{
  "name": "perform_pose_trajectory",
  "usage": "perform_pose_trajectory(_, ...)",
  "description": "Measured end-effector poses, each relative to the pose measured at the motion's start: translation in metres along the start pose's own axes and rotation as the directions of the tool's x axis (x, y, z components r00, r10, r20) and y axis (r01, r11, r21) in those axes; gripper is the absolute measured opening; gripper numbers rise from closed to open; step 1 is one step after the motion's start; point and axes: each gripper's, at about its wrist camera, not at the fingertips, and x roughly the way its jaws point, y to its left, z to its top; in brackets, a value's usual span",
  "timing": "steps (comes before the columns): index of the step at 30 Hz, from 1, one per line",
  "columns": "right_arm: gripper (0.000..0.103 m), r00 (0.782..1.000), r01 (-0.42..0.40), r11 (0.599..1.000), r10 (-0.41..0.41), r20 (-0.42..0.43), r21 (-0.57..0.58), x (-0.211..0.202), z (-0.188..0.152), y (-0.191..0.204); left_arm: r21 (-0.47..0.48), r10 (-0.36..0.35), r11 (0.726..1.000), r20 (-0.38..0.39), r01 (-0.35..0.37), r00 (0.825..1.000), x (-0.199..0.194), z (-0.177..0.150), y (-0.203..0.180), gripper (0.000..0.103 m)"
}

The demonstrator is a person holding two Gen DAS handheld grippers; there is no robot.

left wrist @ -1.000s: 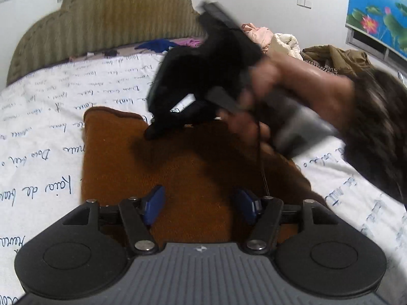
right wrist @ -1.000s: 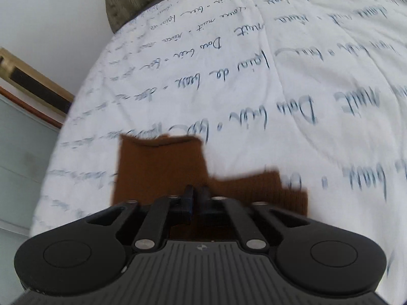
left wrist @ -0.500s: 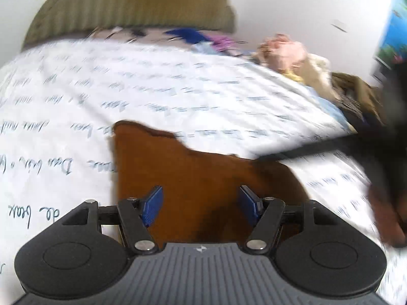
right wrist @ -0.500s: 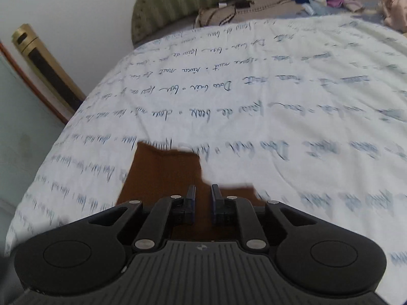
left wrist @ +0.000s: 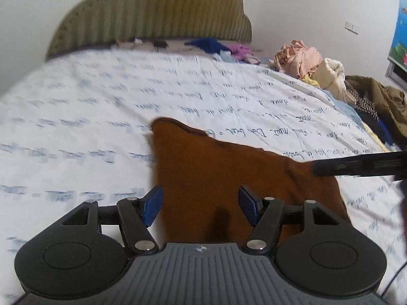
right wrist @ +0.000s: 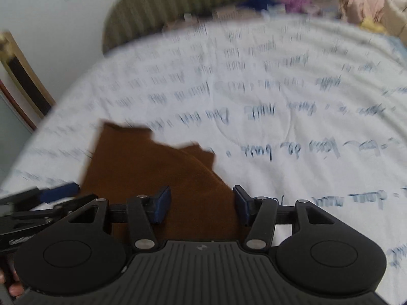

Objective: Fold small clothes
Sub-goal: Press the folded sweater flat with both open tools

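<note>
**Two claws open over the brown cloth**

Both of my claws stand apart from the brown cloth, which lies flat on the white bedspread with blue writing. A second ago my right claw was pinched tight on the near edge of the cloth; its jaws have just been opening, and now the blue pads stand clear, with the cloth under the gap but not pressed. That hand was reaching across the cloth in my left view a second ago; now only a dark bar of it shows at the right edge there. The cloth looks folded over, one layer lying on another.

My left claw is as wide as before, holding nothing, and tilts down at the cloth's near part. My right claw tilts down likewise, just beside it, and my left claw's blue fingertip shows at the left of the right view.
</note>
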Motion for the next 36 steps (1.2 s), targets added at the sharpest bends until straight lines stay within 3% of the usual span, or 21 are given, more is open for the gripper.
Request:
perform_pose_trajectory(5,0.055,0.999,0.026,0.996,-0.024,0.031,-0.084,-0.05,-0.055,0.035,0.071,0.101,0.993,-0.031,-0.098,0.994,-0.019,-0.034,-0.019,0.065)
perform_pose_trajectory(8,0.055,0.99,0.139,0.984,-0.141,-0.006,-0.108,-0.032,-0.091,0.046,0.056,0.142,0.988,-0.02,-0.141,0.99,-0.017,-0.048,-0.03,0.065)
perform_pose_trajectory(10,0.057,0.99,0.138,0.989,-0.14,-0.033,-0.059,-0.015,-0.106,0.039,0.033,0.152,0.988,-0.015,-0.151,0.988,-0.021,-0.049,-0.033,0.065)
perform_pose_trajectory(13,0.06,0.993,0.116,0.993,-0.116,-0.001,0.014,-0.025,-0.103,0.032,0.002,0.153,0.988,-0.02,-0.153,0.988,-0.03,-0.05,-0.035,0.067)
perform_pose_trajectory(16,0.06,0.99,0.125,0.991,-0.123,0.066,-0.035,-0.049,-0.104,0.047,0.003,0.173,0.985,-0.015,-0.173,0.985,-0.038,-0.054,-0.038,0.076)
perform_pose_trajectory(20,0.084,0.972,0.211,0.973,-0.199,0.122,-0.095,-0.059,-0.11,0.07,0.002,0.19,0.982,-0.038,-0.191,0.981,-0.046,-0.061,-0.042,0.08)
perform_pose_trajectory(22,0.084,0.965,0.238,0.968,-0.227,0.134,-0.08,-0.058,-0.115,0.075,-0.005,0.194,0.981,-0.033,-0.194,0.98,-0.051,-0.066,-0.042,0.08)
perform_pose_trajectory(30,0.084,0.969,0.224,0.974,-0.221,0.109,-0.021,-0.052,-0.132,0.08,-0.058,0.205,0.977,0.006,-0.204,0.979,-0.073,-0.075,-0.032,0.081)
perform_pose_trajectory(36,0.085,0.969,0.231,0.973,-0.228,0.099,-0.021,-0.054,-0.138,0.082,-0.052,0.176,0.984,0.121,-0.17,0.977,-0.09,-0.077,-0.032,0.081)
